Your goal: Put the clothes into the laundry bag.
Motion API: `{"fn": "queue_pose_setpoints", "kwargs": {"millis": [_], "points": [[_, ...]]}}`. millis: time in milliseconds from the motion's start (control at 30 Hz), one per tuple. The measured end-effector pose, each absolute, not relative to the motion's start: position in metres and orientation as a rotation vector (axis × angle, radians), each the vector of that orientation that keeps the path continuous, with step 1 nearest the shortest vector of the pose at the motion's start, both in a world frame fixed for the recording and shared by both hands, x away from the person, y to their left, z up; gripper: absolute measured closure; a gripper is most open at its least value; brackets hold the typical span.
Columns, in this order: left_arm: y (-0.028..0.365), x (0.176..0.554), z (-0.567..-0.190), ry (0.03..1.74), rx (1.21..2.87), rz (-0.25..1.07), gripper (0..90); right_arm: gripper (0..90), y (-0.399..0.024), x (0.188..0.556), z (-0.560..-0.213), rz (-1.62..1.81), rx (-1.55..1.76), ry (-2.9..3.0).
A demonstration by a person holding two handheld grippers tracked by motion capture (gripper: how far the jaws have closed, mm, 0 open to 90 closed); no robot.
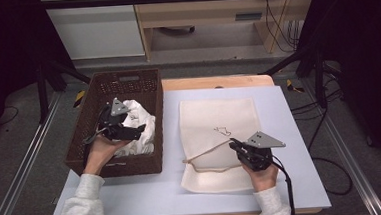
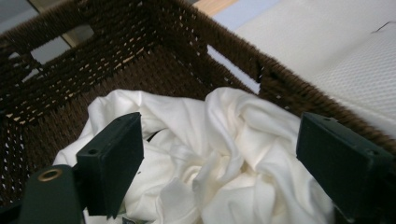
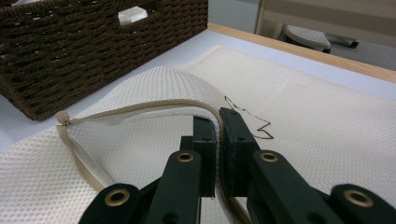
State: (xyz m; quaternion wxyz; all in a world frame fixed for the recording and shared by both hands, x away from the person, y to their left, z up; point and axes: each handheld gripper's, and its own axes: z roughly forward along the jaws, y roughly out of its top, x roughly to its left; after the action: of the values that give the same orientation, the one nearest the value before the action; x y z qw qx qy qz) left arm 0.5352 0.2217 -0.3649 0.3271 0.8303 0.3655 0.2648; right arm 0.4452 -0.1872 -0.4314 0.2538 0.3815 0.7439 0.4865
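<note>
Your left tool (image 1: 139, 129) hangs spread over the white cloth (image 2: 219, 154) in the basket (image 1: 91, 113) at nine o'clock, seemingly holding nothing. Your right tool (image 3: 218, 122) pinches the mesh bag's (image 1: 219, 118) zipper edge (image 3: 140, 108), lifting it off the surface (image 1: 290, 131) at five o'clock.

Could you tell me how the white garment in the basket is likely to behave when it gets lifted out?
The white garment lies crumpled in soft folds, so it will probably hang limp and drape. It looks thin, so likely light. It might snag on the woven basket.
</note>
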Motion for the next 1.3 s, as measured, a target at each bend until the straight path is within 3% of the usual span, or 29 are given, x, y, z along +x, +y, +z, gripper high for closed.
{"fn": "queue_pose_setpoints", "kwargs": {"millis": [567,833,967,1033,1100,1200,1300], "points": [[0.228,0.559,-0.399,1.122,2.298,0.548,2.1,85.3,-0.188,0.447,-0.433,1.312,1.050,2.045],[0.225,0.561,-0.416,1.138,2.431,0.536,0.3,84.8,-0.188,0.448,-0.434,1.306,1.054,2.062],[0.225,0.565,-0.421,1.170,2.462,0.457,0.3,84.2,-0.188,0.449,-0.434,1.307,1.056,2.068],[0.224,0.567,-0.422,1.159,2.471,0.410,4.8,83.9,-0.188,0.449,-0.434,1.306,1.061,2.069],[0.225,0.567,-0.422,1.127,2.476,0.343,17.0,83.6,-0.188,0.449,-0.434,1.306,1.065,2.071],[0.224,0.569,-0.423,1.149,2.471,0.288,27.9,83.2,-0.189,0.449,-0.433,1.305,1.059,2.069],[0.224,0.571,-0.424,1.172,2.465,0.241,32.9,83.0,-0.188,0.449,-0.433,1.303,1.064,2.075]]}}
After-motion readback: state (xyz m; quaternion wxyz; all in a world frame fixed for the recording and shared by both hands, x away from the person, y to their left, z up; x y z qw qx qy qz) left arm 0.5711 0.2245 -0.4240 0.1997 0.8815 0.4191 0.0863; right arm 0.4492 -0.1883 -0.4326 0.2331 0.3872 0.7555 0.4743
